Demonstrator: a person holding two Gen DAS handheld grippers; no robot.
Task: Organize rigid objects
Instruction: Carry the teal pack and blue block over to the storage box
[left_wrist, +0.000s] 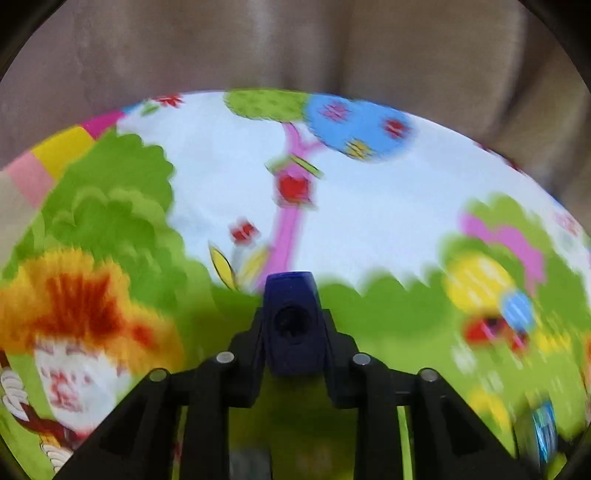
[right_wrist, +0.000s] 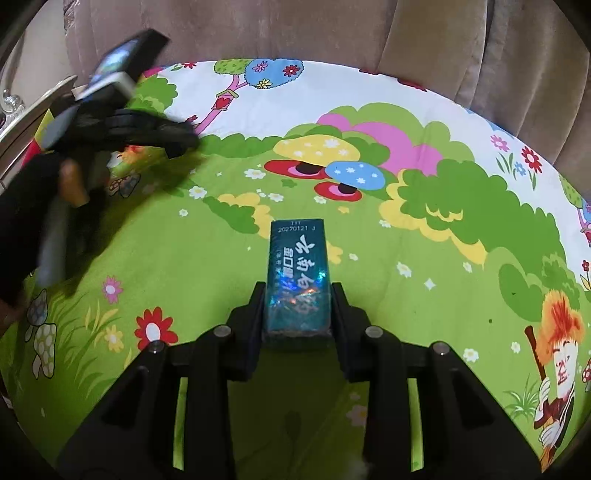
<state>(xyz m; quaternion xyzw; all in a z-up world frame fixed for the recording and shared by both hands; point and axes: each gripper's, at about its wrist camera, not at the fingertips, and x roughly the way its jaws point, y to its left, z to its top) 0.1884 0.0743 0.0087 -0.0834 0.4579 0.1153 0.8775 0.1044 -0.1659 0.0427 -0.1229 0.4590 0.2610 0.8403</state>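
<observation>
Fingers clenched both sides: our left gripper (left_wrist: 293, 325) grasps a dark-blue plastic block (left_wrist: 291, 317), our right gripper (right_wrist: 297, 314) a teal foil-wrapped rectangular box (right_wrist: 297, 280), both above the cartoon-print mat (right_wrist: 369, 258).

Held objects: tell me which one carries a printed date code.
The teal box in the right gripper; the left gripper's dark blue object shows none.

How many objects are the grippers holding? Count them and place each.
2. A dark blue plastic block sits clamped in the left gripper; a teal rectangular foil-wrapped box in the right gripper.

Teal box (right_wrist: 297, 280), navy piece (left_wrist: 292, 325) (cartoon-printed green cloth (right_wrist: 207, 288)).
</observation>
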